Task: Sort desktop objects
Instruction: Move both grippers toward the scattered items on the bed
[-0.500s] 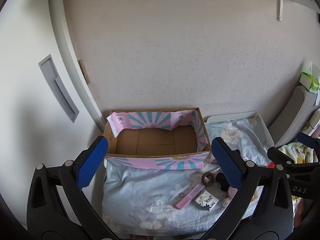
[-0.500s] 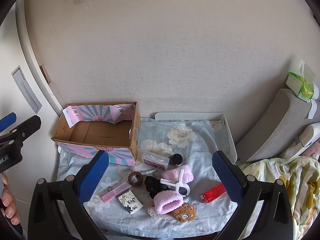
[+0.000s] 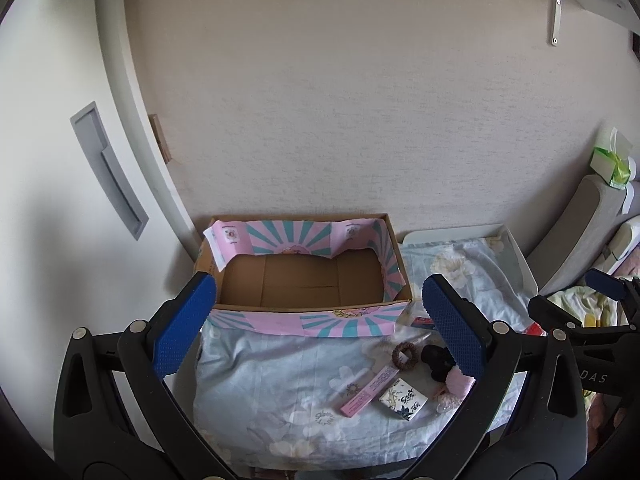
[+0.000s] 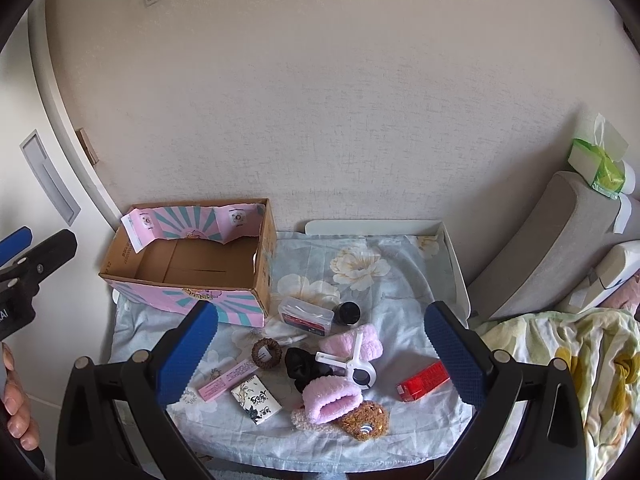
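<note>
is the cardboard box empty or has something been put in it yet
Empty. Both wrist views look down into the cardboard box and show only its bare brown floor.

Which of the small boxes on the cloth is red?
The red box at the right, apart from the rest; the long box is pink, the patterned box white.

A floral cloth (image 4: 372,300) covers the small white table (image 4: 454,268), bearing a cardboard box (image 4: 256,300).

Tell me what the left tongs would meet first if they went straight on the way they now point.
Likely the open cardboard box: the left tongs, open and empty, frame its near rim and bare floor. Depth is unclear, so they might touch the floral cloth first.
</note>
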Motion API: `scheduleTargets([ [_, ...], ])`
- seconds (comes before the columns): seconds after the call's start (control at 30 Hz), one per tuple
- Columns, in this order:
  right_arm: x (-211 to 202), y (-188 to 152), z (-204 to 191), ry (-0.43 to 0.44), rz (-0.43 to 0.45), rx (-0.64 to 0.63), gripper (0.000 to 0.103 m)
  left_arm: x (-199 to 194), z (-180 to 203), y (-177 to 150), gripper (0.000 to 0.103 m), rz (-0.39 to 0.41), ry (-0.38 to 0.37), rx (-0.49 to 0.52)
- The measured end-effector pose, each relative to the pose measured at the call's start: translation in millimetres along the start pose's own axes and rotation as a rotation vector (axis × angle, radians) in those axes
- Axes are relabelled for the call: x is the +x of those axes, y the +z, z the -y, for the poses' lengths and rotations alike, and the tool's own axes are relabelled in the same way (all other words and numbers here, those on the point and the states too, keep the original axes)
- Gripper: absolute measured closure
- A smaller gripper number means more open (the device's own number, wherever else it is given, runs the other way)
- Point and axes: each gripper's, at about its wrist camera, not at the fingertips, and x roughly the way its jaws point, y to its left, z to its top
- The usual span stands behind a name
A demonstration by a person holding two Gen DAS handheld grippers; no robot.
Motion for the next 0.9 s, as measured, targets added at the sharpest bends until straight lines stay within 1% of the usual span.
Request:
scheduleTargets([
  [0.13, -0.4, -0.2, 1.8, -0.002, 0.004, -0.005, 0.000, 0.6, 0.4, -2.2, 0.000, -0.001, 0.000, 0.006],
  [0.2, 0.1, -1.5, 8.1, -0.025, 0.009, -0.017, 0.000, 3.0, -0.8, -4.0, 0.000, -0.011, -0.007, 0.011],
  [0.27, 0.9, -3.1, 19.2, -0.076, 0.010, -0.021, 0.000, 7.7, -2.0, -7.0, 0.000, -0.032, -0.020, 0.019],
  [0.37, 3.0, -8.4, 42.1, -0.079, -0.002, -0.001, 0.000, 17.5, -4.5, -16.4, 0.000, -0.067, -0.049, 0.024],
  [0.47, 9.3, -18.2, 64.7, -0.082, -0.032, 0.030, 0.000, 31.9, -6.1, -32.7, 0.000, -0.119, -0.078, 0.030],
  [0.67, 22.0, -46.9, 92.8, -0.079, -0.096, 0.066, 0.000, 57.8, 2.0, -66.4, 0.000, -0.211, -0.081, 0.088],
  [0.77, 30.6, -64.2, 98.8, -0.065, -0.137, 0.060, 0.000, 64.4, 12.0, -79.1, 0.000, -0.231, -0.113, 0.122],
  [0.9, 44.6, -86.9, 105.9, -0.080, -0.201, 0.059, 0.000, 73.7, 34.3, -90.5, 0.000, -0.259, -0.174, 0.168],
])
